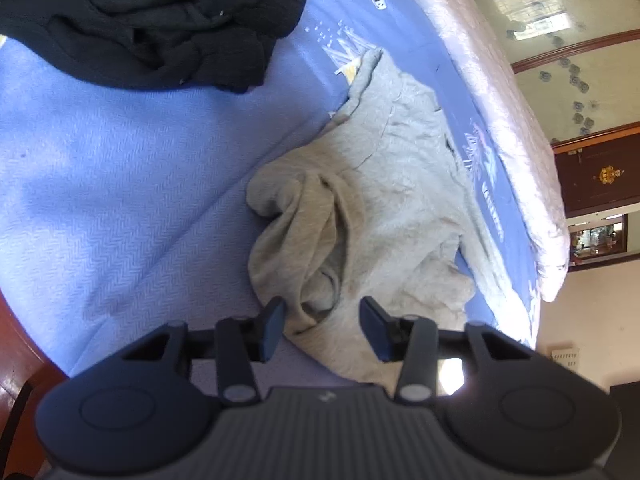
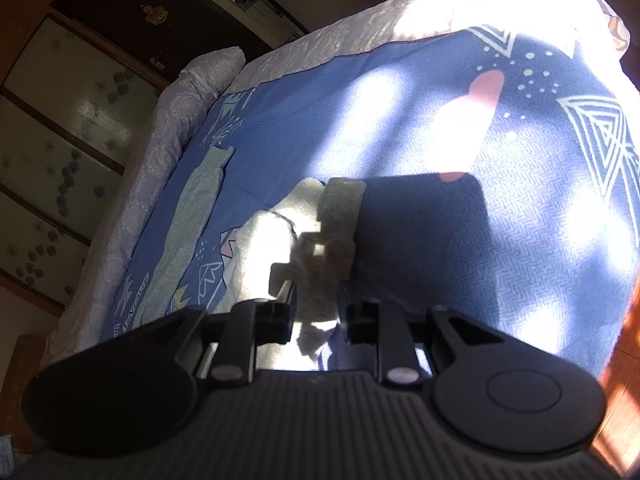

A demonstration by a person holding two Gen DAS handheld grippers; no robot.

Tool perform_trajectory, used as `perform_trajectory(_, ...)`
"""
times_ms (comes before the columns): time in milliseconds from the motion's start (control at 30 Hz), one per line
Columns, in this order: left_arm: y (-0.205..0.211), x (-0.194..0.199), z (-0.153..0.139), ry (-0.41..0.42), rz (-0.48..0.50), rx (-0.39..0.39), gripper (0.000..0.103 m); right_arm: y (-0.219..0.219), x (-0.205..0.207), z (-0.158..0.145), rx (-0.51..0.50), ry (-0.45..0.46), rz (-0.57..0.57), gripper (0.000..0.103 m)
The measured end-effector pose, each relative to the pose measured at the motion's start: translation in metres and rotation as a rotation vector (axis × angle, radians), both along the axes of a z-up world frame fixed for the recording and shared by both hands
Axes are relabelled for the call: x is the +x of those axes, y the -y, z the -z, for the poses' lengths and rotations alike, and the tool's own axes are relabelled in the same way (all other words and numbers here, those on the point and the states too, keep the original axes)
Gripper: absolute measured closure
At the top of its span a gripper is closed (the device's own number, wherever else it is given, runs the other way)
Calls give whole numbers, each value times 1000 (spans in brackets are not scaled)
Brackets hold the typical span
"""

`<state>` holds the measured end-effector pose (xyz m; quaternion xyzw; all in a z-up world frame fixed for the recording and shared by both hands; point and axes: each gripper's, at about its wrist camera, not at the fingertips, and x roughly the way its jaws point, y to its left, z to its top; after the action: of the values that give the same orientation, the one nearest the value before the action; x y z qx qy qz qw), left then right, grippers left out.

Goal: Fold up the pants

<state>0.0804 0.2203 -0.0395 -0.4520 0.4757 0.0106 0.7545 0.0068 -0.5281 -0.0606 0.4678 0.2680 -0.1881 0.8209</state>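
Grey pants (image 1: 380, 200) lie crumpled on a blue patterned blanket (image 1: 120, 184) on a bed. My left gripper (image 1: 322, 326) is open, its fingers on either side of a bunched fold at the near end of the pants. In the right wrist view the same grey pants (image 2: 280, 240) lie partly in bright sun, one leg (image 2: 196, 208) stretched toward the far left. My right gripper (image 2: 316, 320) is open, with grey cloth between its fingers; I cannot tell whether the pads touch it.
A heap of black clothes (image 1: 160, 20) lies on the blanket at the far left. A pale quilt (image 1: 500, 100) runs along the bed's far side. Behind it stands a wardrobe with floral panels (image 1: 580, 60). The bed's wooden edge (image 1: 16, 352) is at the near left.
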Motion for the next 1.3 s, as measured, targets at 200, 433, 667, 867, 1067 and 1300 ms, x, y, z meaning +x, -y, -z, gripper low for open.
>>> perform_trajectory(200,0,-3,8,-27,-4,-31,99,-10,15,12,19,-14,14,90)
perform_trajectory(433,-15,5,-52,141,-23,-70,99,3,5,-29,51,147,84,97)
perform_trajectory(667,-19,70,-103,243,-56,-6,101,3,58,-80,-72,200,53,99)
perform_trajectory(867,-13,155,-113,279,-49,3,101,-10,163,-94,-171,169,-26,99)
perform_trajectory(1067,28,159,-91,253,153,120,96,-24,212,-69,-311,62,-84,99)
perform_trajectory(1300,31,72,-57,137,191,52,61,-10,165,-46,-216,34,-9,99)
